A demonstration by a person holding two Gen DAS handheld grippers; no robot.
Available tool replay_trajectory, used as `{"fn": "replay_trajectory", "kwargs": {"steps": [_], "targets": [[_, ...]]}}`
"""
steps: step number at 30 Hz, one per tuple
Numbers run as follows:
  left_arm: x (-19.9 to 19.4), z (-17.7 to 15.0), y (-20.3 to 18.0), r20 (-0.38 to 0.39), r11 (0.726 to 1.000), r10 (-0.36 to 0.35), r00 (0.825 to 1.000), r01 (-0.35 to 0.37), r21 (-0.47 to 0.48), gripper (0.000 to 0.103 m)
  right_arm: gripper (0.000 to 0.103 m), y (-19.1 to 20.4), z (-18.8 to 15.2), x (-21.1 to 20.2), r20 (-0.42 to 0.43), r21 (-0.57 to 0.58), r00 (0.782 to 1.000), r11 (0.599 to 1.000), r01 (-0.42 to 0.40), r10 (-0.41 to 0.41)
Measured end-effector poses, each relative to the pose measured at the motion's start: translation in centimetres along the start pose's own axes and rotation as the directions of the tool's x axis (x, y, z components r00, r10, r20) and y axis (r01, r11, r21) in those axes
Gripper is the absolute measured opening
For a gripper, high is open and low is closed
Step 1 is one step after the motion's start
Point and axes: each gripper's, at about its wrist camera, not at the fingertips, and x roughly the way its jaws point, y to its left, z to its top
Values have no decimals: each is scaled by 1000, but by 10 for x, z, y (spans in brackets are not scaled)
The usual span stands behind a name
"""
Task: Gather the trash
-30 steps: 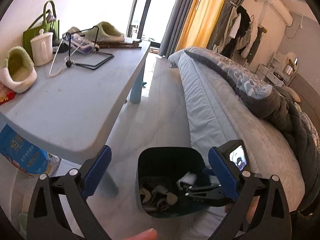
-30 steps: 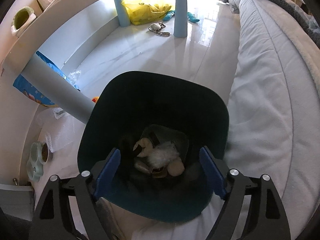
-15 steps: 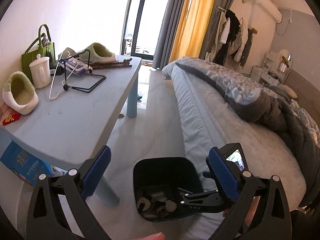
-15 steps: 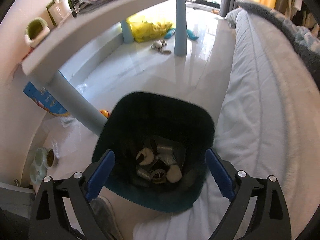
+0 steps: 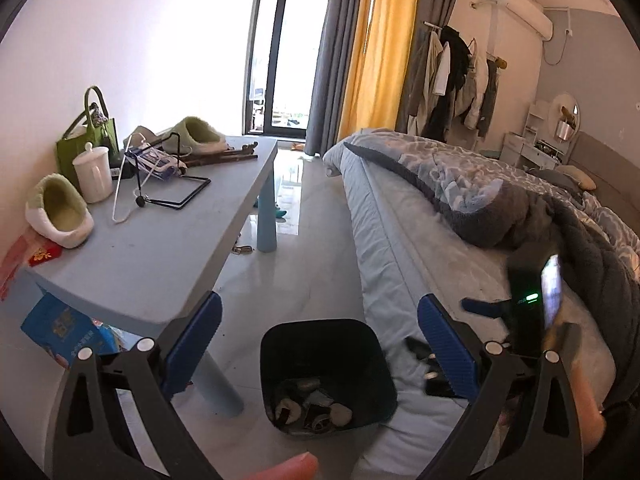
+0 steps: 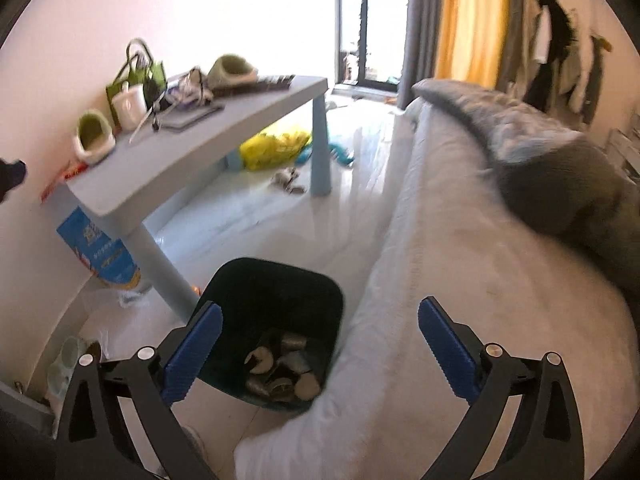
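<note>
A dark bin [image 5: 326, 368] stands on the floor between the table and the bed, with several bits of trash [image 5: 312, 412] at its bottom. It also shows in the right wrist view [image 6: 272, 320], with its trash [image 6: 282, 376]. My left gripper [image 5: 318, 340] is open and empty, high above the bin. My right gripper [image 6: 318, 344] is open and empty, above the bin's right side and the bed edge. In the left wrist view the right gripper's body [image 5: 532, 320] shows over the bed.
A light blue table [image 5: 160, 236] on the left holds slippers [image 5: 58, 210], a white mug [image 5: 94, 174], a green bag [image 5: 86, 142] and a wire stand. A bed [image 5: 460, 264] with a grey blanket fills the right. A yellow bag [image 6: 276, 146] and small items lie on the floor under the table.
Both grippers have risen and pulled back from the bin, so it looks smaller. The right gripper has tilted up from looking straight into the bin to facing the room.
</note>
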Motion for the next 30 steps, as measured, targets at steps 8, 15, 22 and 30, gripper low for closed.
{"fn": "replay_trajectory", "kwargs": {"steps": [8,15,22,30], "targets": [[-18,-6,-28,44,1000,26,999,-26,-5,100,100,-40,-27,-91,154,43,982,994,103,-108],[-42,-15,-60,87,996,60,994,-66,65,100,100,-55,-49,-162,269,54,944,982,182,-190],[-65,-27,-75,126,997,54,991,-60,48,100,100,-76,-83,-212,279,101,927,968,232,-251],[-103,-38,-83,156,996,59,986,-68,51,100,100,-95,-119,-271,297,154,898,944,291,-325]]}}
